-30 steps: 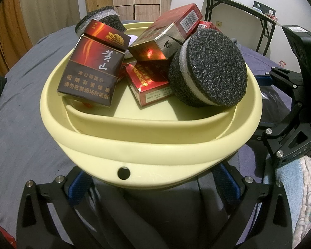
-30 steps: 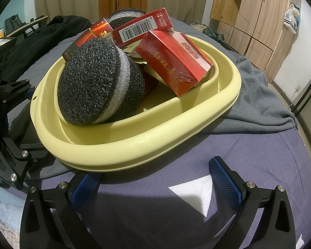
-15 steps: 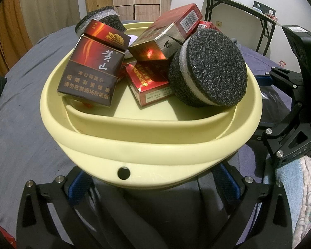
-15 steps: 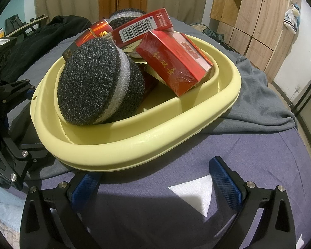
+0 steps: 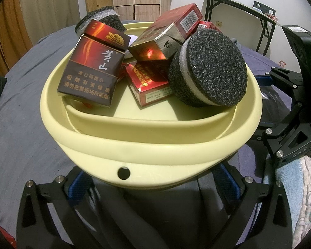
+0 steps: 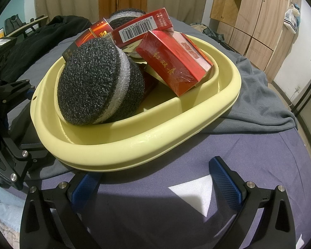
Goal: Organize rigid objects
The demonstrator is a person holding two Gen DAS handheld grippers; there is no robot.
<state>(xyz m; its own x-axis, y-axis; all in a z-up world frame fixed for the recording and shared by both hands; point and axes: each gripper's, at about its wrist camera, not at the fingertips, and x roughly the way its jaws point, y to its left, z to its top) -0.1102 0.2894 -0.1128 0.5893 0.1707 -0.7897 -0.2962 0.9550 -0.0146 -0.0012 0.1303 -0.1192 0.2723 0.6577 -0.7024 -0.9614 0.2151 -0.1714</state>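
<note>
On the bed, your yellow basin (image 5: 151, 151) holds the cigarette packs (image 5: 89, 72) and foam pucks (image 6: 99, 85), piled for sorting; left gripper (image 5: 153, 182) and right gripper (image 6: 155, 184) both gape wide, empty, at its rim.

Dark pack (image 5: 89, 70): 黄山 on the front, below it 本公司提示 / 吸烟有害健康 / 请勿在禁烟场所吸烟. Red pack (image 6: 174, 64) in the right view: gold 红双喜. Top pack (image 6: 143, 28): barcode, digits 6 901028 16194, last digit cut off. Right-hand gripper frame (image 5: 296, 145) in the left view: "DAS", rest hidden. Flat red pack (image 5: 149, 83): small print, unreadable. White label (image 6: 2, 40) at left edge: too small to read.
</note>
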